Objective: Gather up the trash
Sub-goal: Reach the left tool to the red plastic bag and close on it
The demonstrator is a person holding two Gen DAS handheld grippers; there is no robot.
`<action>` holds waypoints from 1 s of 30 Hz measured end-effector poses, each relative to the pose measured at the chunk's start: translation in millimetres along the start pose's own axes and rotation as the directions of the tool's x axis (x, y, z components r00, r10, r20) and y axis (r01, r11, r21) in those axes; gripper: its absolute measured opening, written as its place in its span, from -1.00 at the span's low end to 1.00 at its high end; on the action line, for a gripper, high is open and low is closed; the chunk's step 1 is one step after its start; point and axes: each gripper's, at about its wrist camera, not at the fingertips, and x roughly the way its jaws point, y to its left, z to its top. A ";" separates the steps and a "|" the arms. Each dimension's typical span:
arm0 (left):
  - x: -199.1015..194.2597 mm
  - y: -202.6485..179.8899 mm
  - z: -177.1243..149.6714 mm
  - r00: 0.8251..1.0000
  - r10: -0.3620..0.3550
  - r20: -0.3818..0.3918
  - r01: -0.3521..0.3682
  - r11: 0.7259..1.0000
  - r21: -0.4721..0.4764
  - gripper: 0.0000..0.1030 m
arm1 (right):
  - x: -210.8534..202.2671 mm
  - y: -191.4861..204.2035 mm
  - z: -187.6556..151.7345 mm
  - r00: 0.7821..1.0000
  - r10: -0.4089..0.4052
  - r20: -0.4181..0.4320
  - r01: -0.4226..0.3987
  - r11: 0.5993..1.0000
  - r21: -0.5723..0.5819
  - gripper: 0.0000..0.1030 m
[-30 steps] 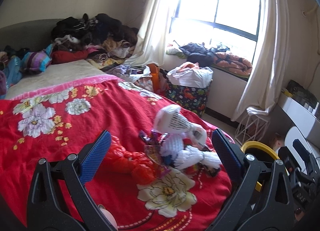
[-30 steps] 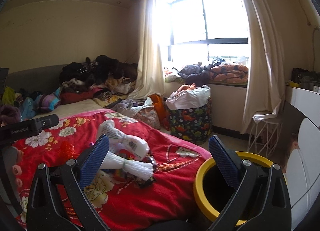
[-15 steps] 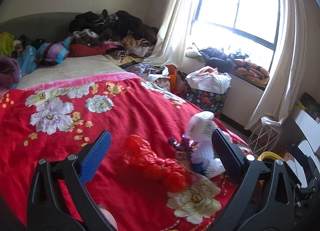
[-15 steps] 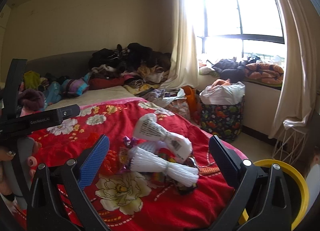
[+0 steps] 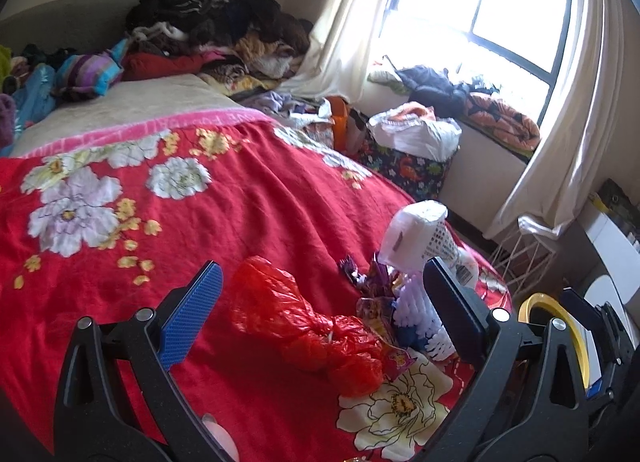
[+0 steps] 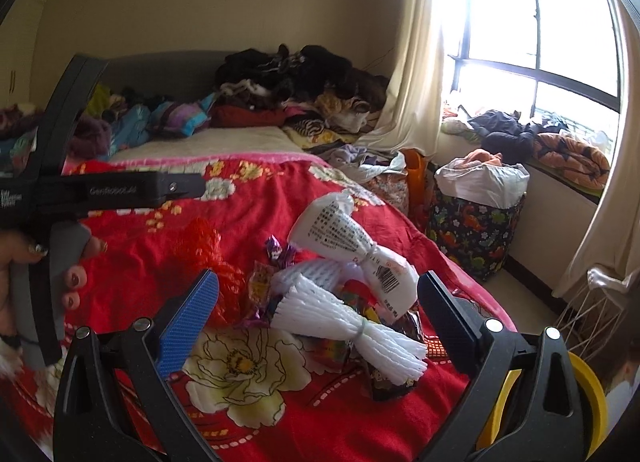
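A pile of trash lies on the red floral blanket [image 5: 240, 202] near the bed's corner: a crumpled red plastic bag [image 5: 308, 326], a white printed bag [image 6: 352, 246], white foam netting [image 6: 348, 322] and purple snack wrappers [image 6: 276, 254]. My left gripper [image 5: 320, 310] is open and empty, with the red bag between its fingers. My right gripper [image 6: 316, 310] is open and empty, with the foam netting between its fingers. A yellow-rimmed bin [image 6: 584, 394] stands beside the bed at lower right; it also shows in the left wrist view [image 5: 560, 326].
Clothes are heaped [image 6: 296, 78] at the head of the bed. A patterned basket [image 6: 476, 238] with a white bag stands under the window. A white wire rack [image 6: 592, 302] stands by the curtain. The left gripper's body and hand [image 6: 60, 222] show at the left.
Both grippers have swung left, away from the yellow bin and toward the trash pile. The pile now sits between the right fingers and the red bag between the left fingers.
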 end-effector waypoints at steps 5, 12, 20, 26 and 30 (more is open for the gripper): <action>27.5 4.4 -5.4 0.996 0.044 -0.081 -0.045 0.999 -0.010 0.79 | 18.7 0.9 -7.6 0.997 0.015 -0.074 -0.020 0.998 -0.067 0.88; 52.2 22.2 -14.9 0.984 0.099 -0.148 -0.105 0.994 -0.039 0.79 | 45.6 5.5 -17.0 0.988 -0.012 -0.154 -0.013 0.987 -0.162 0.87; 74.7 37.2 -26.1 0.974 0.069 -0.214 -0.097 0.988 -0.121 0.79 | 69.5 11.3 -26.3 0.980 -0.043 -0.194 -0.008 0.967 -0.253 0.85; 83.6 29.6 -35.4 0.970 0.086 -0.228 -0.106 0.991 -0.077 0.44 | 85.9 16.5 -31.8 0.968 -0.075 -0.241 -0.002 0.952 -0.307 0.27; 82.3 27.9 -38.0 0.970 0.075 -0.231 -0.096 0.992 -0.083 0.00 | 84.3 11.1 -32.7 0.969 -0.033 -0.246 -0.029 0.969 -0.245 -0.10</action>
